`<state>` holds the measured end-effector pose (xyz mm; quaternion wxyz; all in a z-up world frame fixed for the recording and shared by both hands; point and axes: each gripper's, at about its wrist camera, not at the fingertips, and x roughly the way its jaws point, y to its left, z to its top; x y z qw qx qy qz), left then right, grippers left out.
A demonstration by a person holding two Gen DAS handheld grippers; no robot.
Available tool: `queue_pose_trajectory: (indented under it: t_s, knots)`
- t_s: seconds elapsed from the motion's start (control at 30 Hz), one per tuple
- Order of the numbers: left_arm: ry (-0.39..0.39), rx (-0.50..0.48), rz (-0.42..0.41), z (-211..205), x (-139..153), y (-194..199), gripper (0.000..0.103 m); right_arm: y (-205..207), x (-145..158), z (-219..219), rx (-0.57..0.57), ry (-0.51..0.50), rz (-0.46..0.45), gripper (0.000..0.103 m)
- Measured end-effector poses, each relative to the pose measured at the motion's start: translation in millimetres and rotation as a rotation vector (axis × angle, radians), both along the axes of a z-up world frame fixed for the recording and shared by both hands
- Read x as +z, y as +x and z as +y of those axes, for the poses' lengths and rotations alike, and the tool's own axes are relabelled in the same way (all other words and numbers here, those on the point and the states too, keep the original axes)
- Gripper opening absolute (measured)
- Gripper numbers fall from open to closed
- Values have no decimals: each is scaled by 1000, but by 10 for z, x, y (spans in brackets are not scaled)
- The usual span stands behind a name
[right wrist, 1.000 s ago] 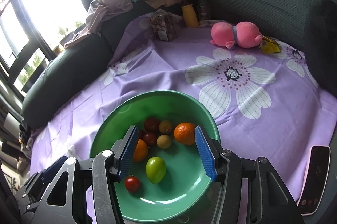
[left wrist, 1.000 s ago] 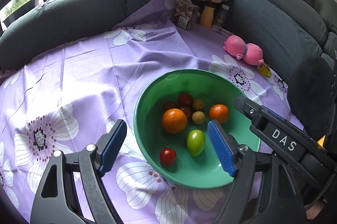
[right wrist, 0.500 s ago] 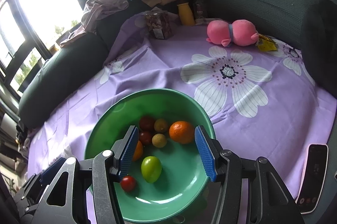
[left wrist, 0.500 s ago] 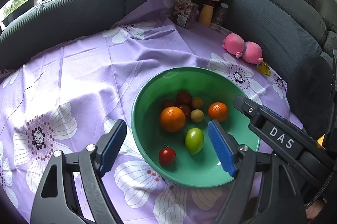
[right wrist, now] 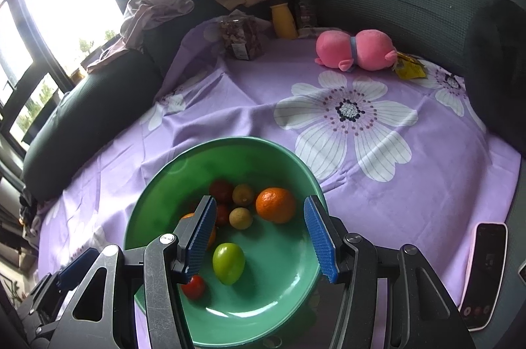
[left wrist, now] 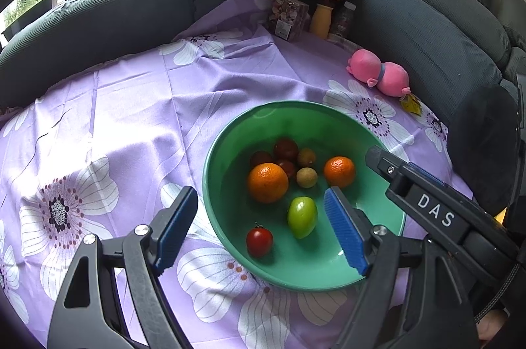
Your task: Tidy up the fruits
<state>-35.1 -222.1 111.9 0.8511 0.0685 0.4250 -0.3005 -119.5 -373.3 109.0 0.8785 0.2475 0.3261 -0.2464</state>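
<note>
Fruit gathered in a round green plastic bowl (left wrist: 328, 119), both tongs empty above it.

The oval green tomato (left wrist: 302, 216) lies just ahead of the left tongs (left wrist: 259, 227), nearer their right-hand pad, its long axis tilted a little off the line they point along; the small red cherry tomato (left wrist: 259, 241) sits between their spread pads; the large round orange (left wrist: 268, 182) and smaller orange (left wrist: 339, 172) lie further ahead, with darker small fruits behind; the right tongs (right wrist: 259, 240) also stand wide apart, holding nothing, the smaller orange just beyond their tips; the bowl's curve probably keeps the fruit together; the bowl rests on a lilac flowered cloth (left wrist: 131, 119) over the bench.
</note>
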Motion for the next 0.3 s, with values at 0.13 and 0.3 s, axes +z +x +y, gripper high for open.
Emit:
queue_pose_trajectory:
  t_s: [0.13,0.3]
  knots:
    - [1,-1,4,4,-9,1,80,4,-2,11,-4,-7,8,56]
    - [-3,-2,14,-2,-7,1,80,7,0,17,-7,-11,11,56]
